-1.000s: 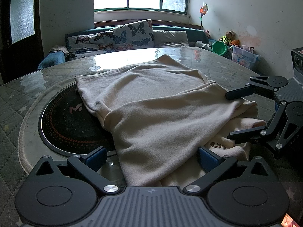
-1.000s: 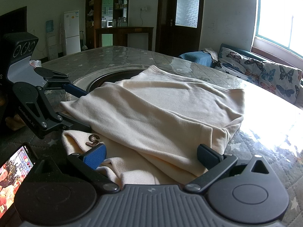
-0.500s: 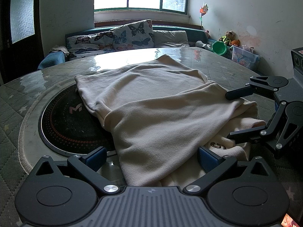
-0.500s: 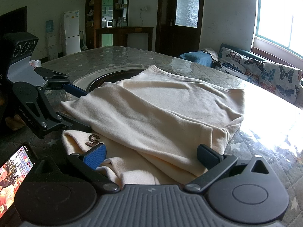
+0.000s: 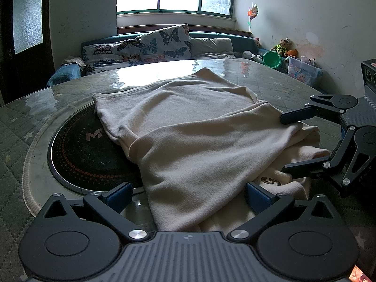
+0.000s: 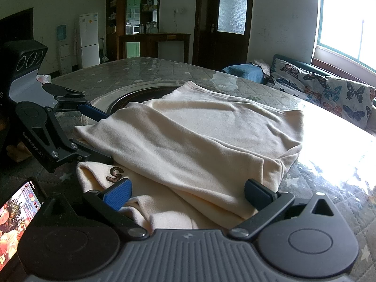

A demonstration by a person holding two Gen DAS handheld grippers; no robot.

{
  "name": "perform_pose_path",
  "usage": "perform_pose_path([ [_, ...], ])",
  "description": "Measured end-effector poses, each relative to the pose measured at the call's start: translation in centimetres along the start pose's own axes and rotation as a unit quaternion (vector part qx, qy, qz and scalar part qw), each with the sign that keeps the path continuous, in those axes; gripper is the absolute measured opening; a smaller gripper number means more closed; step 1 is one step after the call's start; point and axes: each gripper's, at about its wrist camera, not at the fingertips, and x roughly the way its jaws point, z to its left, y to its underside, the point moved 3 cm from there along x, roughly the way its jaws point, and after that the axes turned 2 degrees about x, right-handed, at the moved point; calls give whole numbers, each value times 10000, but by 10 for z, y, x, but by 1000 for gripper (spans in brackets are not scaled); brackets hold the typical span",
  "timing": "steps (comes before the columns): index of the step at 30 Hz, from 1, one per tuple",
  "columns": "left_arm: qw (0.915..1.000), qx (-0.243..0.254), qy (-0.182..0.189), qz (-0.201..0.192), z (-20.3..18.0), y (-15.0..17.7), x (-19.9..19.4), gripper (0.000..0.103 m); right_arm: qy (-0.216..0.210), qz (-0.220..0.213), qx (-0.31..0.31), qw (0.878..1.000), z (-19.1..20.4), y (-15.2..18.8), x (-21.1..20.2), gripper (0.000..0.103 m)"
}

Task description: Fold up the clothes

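Lying across the middle of both frames, the cream garment (image 5: pixel 199 136) rests on the round desk (image 5: pixel 270 80), folded over itself so an upper layer slopes down toward the lower edge and a lower layer with a dark embroidered letter (image 6: pixel 115 173) shows beneath it. Its left part covers some of the dark circular inset (image 5: pixel 77 150) set into the desk at the left of the left wrist view.

The left claw (image 5: pixel 186 196) sits at the bottom centre of its own view, its blue-padded fingers (image 5: pixel 117 193) spread wide on either side of the near cloth edge, gripping nothing. The right claw (image 6: pixel 186 193) is likewise spread at the bottom centre of its view, cloth lying between its fingers without being pinched. Each claw also appears in the other's view: the right one at the right edge (image 5: pixel 285 144), the left one at the left edge (image 6: pixel 101 136), both with fingers apart beside the fabric.

A lit phone screen (image 6: pixel 16 213) shows at the lower left of the right wrist view. A sofa with butterfly cushions (image 5: pixel 162 44) stands beyond the desk beneath the window.
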Motion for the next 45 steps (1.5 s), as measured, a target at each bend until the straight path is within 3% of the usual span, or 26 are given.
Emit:
perform_pose_path([
  [12, 10000, 3, -28, -8, 1, 0, -2, 103, -15, 50, 22, 10000, 0, 0, 1, 103],
  [18, 9986, 416, -59, -314, -3, -1, -27, 103, 119, -143, -78, 9998, 4, -6, -8, 100],
  [22, 9968, 688, 140, -385, -5, -1, -46, 103, 46, -112, -172, 9998, 7, -11, -22, 96],
  [28, 9871, 1391, 629, -485, -26, 9, -63, 100, 46, 44, -494, 9988, 19, -4, -42, 86],
  [38, 9710, 2129, 952, -534, -68, 14, -46, 68, 149, 358, -737, 9965, 31, 13, -47, 55],
  [40, 9713, 2130, 942, -488, -70, 13, -40, 58, 155, 356, -744, 9965, 30, 13, -46, 53],
  [44, 9750, 1993, 903, -390, -67, 10, -30, 22, 168, 352, -758, 9964, 27, 13, -45, 40],
  [45, 9757, 1975, 864, -395, -67, 10, -29, 18, 171, 351, -762, 9963, 27, 13, -45, 40],
])
